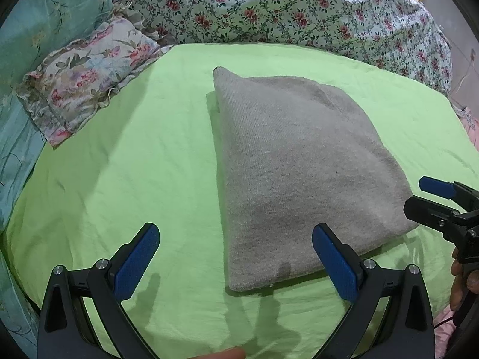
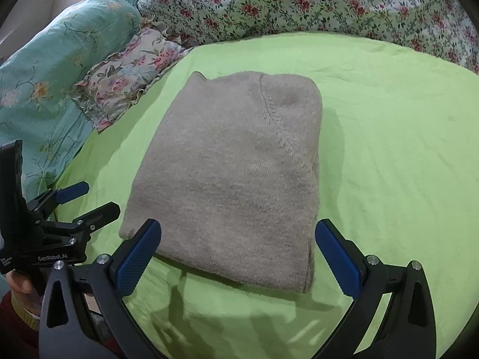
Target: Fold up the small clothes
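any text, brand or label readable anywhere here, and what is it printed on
"GenRobot.AI": white lettering on the black body of the left gripper, seen in the right wrist view.
Small white print at the left end of that same body: too small to read.
Grey knit garment: no label or text showing.

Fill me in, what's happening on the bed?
A person holds a hand-held gripper in each hand over a grey knit garment that lies folded into a compact rectangle on the green sheet. The left hand-held gripper and right hand-held gripper are both open at the garment's near edge, gripping nothing. Floral pillows and a floral quilt sit along the far side.
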`<state>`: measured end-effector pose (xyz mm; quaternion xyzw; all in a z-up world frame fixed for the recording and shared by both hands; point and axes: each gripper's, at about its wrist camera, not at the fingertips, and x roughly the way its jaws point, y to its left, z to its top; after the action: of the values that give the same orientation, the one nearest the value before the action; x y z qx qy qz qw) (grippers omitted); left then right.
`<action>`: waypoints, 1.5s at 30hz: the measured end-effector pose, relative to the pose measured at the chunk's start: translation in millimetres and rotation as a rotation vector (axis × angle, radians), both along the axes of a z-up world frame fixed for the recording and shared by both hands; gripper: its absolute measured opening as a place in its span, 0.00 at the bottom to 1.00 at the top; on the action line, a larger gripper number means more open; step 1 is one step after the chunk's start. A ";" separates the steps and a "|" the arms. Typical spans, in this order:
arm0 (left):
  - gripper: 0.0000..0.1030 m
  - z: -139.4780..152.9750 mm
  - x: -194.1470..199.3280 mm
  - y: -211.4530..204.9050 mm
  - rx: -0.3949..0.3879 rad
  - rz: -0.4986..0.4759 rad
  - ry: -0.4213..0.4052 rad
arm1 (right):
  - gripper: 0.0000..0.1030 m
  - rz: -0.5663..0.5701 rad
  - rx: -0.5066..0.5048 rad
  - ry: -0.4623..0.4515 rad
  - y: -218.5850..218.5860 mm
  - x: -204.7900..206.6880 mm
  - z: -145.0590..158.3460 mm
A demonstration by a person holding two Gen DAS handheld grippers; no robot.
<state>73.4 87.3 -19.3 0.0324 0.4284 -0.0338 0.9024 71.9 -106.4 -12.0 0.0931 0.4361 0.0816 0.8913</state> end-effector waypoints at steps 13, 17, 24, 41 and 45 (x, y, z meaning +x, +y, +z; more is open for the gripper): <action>0.99 1.7 -0.3 -0.4 0.004 0.007 -0.016 | 1.00 -0.012 0.014 0.010 -5.7 3.4 -2.8; 0.99 2.6 1.3 -0.1 0.005 0.009 -0.019 | 1.00 -0.007 0.016 0.016 -4.5 5.1 -4.0; 0.99 2.7 0.9 -2.3 0.019 0.016 -0.028 | 1.00 -0.004 0.015 0.019 -2.3 7.0 -4.4; 0.99 3.0 3.3 -2.5 0.018 0.011 -0.035 | 1.00 -0.004 0.017 0.013 -1.4 7.1 -1.9; 0.99 3.1 3.0 -2.7 0.014 0.010 -0.035 | 1.00 -0.004 0.017 0.013 -1.5 7.0 -2.1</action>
<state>76.4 84.5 -16.2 0.0373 0.4130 -0.0257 0.9096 78.9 -107.9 -14.1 0.1020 0.4410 0.0826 0.8879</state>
